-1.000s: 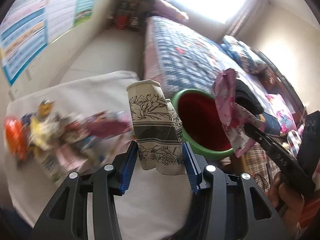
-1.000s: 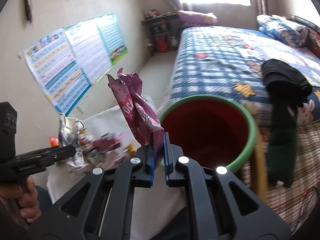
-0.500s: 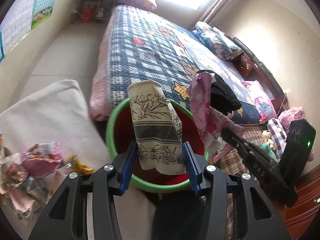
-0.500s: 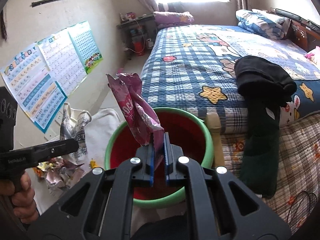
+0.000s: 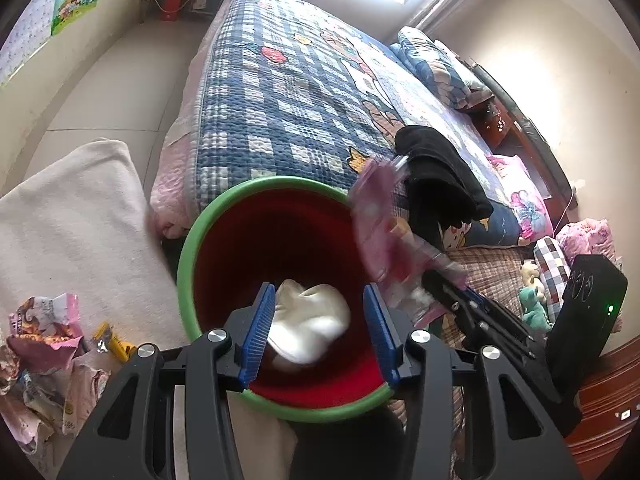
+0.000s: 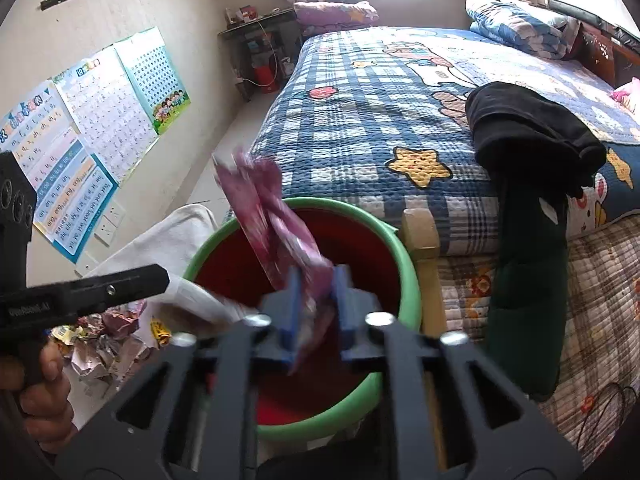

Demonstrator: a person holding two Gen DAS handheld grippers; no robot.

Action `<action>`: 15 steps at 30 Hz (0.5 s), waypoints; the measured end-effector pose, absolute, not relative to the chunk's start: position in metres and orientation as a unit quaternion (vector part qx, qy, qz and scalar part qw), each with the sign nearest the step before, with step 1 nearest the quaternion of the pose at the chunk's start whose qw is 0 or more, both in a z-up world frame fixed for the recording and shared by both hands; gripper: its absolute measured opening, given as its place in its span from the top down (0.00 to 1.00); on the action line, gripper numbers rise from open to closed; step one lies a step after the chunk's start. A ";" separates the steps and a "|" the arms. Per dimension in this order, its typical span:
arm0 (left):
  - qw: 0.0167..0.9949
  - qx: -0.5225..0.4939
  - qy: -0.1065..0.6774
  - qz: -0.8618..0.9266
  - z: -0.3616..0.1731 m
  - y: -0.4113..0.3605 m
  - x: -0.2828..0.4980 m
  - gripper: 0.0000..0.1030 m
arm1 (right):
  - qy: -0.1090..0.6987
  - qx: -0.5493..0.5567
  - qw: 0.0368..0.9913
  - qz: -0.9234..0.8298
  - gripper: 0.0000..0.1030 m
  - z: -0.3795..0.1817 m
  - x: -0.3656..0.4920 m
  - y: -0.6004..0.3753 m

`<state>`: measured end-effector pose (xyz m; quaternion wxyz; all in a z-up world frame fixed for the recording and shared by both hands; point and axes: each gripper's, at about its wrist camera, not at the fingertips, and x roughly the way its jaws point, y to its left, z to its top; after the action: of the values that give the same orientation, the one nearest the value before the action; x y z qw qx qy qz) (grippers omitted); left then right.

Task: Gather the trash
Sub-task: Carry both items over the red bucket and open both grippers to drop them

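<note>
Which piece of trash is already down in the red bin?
The white paper cup. It is inside the red bin, blurred. The pink wrapper is above the bin between the right gripper's opening jaws; other wrappers lie outside.

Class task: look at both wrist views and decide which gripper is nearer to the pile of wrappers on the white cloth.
Left. The left gripper is over the bucket's pile side, with the wrappers just beside it; the right gripper is over the bucket's far side.

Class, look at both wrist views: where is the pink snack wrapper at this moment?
In the right wrist view the pink snack wrapper stands between the opening jaws of the right claw, over the green-rimmed red bin beside the bed.
</note>
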<state>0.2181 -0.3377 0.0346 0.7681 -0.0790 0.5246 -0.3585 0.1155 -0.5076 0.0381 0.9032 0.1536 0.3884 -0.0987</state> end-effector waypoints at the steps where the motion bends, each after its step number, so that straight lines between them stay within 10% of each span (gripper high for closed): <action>1: 0.770 -0.080 0.523 -0.356 0.035 -0.339 0.220 0.38 | 0.387 0.154 0.903 -0.100 0.52 0.037 0.115 -0.509; 7: 0.786 -0.082 0.508 -0.341 0.041 -0.330 0.228 0.14 | 0.392 0.140 0.903 -0.105 0.31 0.032 0.113 -0.506; 15: 0.837 -0.045 0.470 -0.276 0.050 -0.281 0.221 0.08 | 0.388 0.130 0.905 -0.113 0.06 0.041 0.113 -0.489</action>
<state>0.2206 -0.2814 0.0501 0.8371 -0.0450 0.4703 -0.2759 0.1130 -0.4891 0.0415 0.9054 0.1303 0.3880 -0.1129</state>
